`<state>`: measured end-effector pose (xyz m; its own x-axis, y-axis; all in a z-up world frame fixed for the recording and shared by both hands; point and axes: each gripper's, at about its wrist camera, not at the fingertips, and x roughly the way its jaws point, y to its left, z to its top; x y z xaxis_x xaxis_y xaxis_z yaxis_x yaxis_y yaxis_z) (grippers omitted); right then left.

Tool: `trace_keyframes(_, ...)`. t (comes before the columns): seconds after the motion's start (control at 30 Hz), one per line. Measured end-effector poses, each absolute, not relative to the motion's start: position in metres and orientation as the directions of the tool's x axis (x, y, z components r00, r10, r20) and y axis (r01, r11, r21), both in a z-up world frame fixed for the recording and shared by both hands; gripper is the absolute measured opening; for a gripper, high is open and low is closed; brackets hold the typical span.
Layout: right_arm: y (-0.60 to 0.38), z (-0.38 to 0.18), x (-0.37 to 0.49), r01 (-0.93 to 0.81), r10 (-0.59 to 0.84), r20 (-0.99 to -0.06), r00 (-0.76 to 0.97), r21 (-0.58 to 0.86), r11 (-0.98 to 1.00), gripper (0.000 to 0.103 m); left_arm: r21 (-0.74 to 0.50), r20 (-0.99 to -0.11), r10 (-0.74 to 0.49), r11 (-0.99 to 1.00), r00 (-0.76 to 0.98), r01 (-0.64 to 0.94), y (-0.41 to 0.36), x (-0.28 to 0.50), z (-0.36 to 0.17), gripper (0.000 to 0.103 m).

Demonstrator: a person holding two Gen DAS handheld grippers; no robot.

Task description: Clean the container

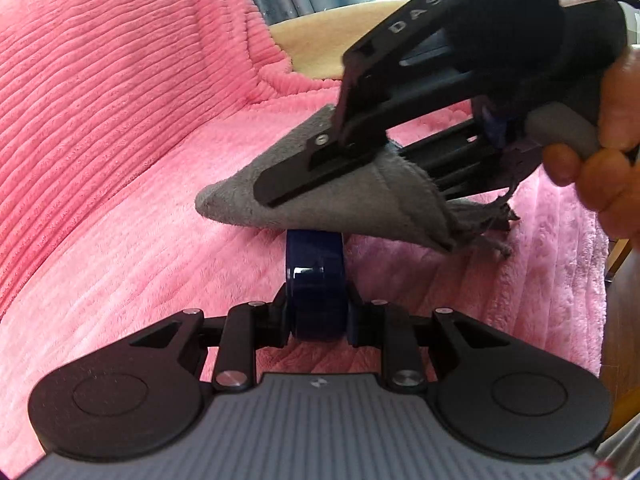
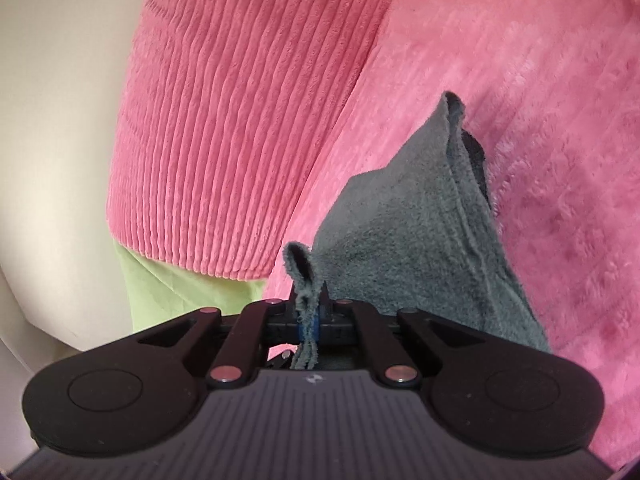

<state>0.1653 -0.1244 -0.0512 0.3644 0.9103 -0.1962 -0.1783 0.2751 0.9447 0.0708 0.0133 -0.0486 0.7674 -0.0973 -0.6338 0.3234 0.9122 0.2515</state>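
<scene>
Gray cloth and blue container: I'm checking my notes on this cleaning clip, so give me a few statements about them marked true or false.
1. The right gripper is shut on the gray cloth. True.
2. The left gripper holds a red container. False: the container between its jaws is dark blue.
3. The cloth lies flat on the pink blanket, with nothing gripping it. False: it is pinched in the right gripper's jaws and held above the blanket.
4. In the left wrist view the cloth sits over the far end of the container. True.
5. The surface beneath is bare wood. False: it is a pink ribbed blanket.
</scene>
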Motion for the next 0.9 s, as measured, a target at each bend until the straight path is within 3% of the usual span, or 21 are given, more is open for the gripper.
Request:
trace_keyframes(0.17,-0.127,-0.055,0.166,-0.162,0.880,-0.222,0.421,0.936,0.313,0.000,0.252,-0.632,-0.097,0.912,0.769,0.322,0.013,0.072,-0.049,0.029)
trace_keyframes(0.4,-0.126,-0.072,0.173,-0.123,0.815,-0.346,0.465,0.886,0.447,0.000,0.260,-0.640,-0.087,0.911,0.764,0.322,0.009,0.071,-0.053,0.029)
trace_keyframes(0.67,-0.107,-0.068,0.176,-0.202,0.769,-0.444,0.459,0.792,0.577,0.000,0.234,-0.650,-0.092,0.920,0.754,0.314,0.013,0.075,-0.052,0.029)
trace_keyframes(0.9,-0.104,-0.073,0.175,-0.211,0.763,-0.458,0.456,0.777,0.593,0.000,0.237,-0.648,-0.076,0.926,0.758,0.295,0.000,0.069,-0.054,0.030)
